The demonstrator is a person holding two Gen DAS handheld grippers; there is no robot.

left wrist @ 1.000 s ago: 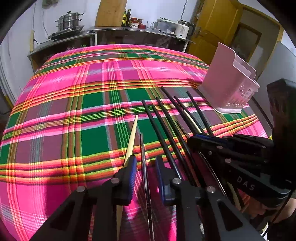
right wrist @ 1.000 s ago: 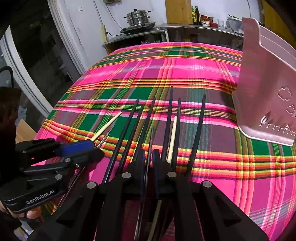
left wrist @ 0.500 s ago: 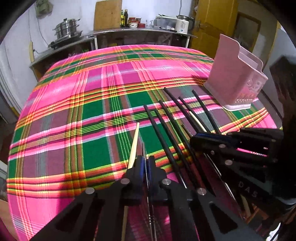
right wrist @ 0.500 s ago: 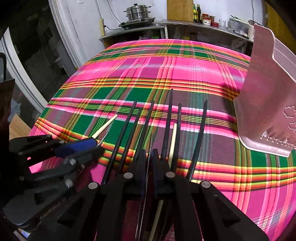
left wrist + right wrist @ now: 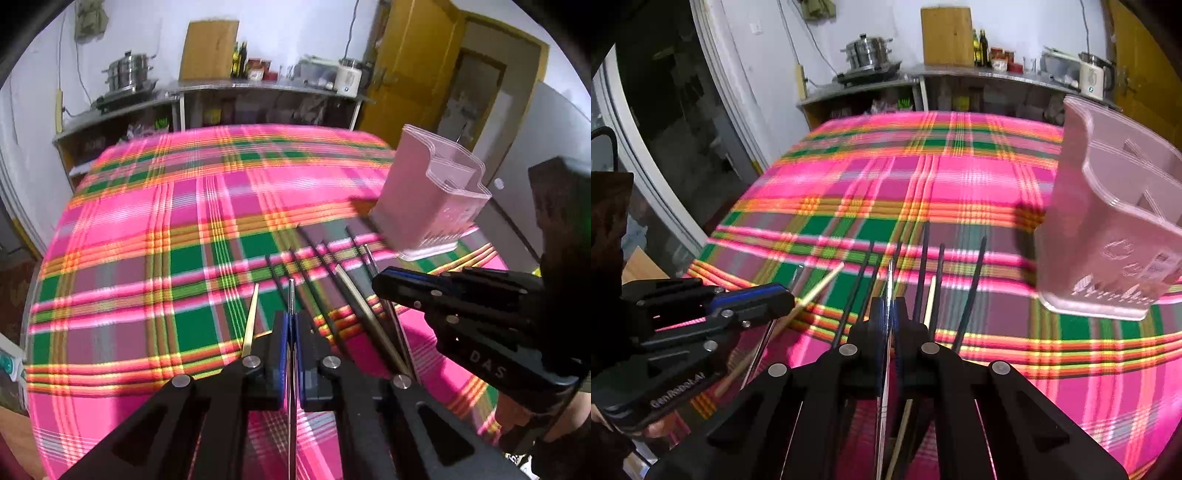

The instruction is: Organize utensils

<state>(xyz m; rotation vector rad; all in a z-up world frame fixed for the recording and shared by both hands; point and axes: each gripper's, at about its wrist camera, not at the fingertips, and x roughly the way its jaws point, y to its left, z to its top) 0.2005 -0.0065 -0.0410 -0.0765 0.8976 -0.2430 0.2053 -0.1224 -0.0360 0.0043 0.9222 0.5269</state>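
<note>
Above the plaid-covered table [image 5: 122, 236], the left hand-held gripper [image 5: 291, 325] is clamped tight on a thin metal chopstick [image 5: 291, 295] that juts forward past its blue pads. The right hand-held gripper [image 5: 888, 310] likewise pinches a second metal chopstick [image 5: 889, 275]. Black chopsticks [image 5: 971, 291] and pale wooden ones [image 5: 822, 286] lie on the cloth beneath, with the pink holder [image 5: 1108, 229] standing to the right.

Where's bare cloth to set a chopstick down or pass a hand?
Free: the plaid tablecloth left of the wooden chopstick and beyond the black chopsticks. Crowded: near edge, both grippers over the chopsticks, pink holder on the right.
</note>
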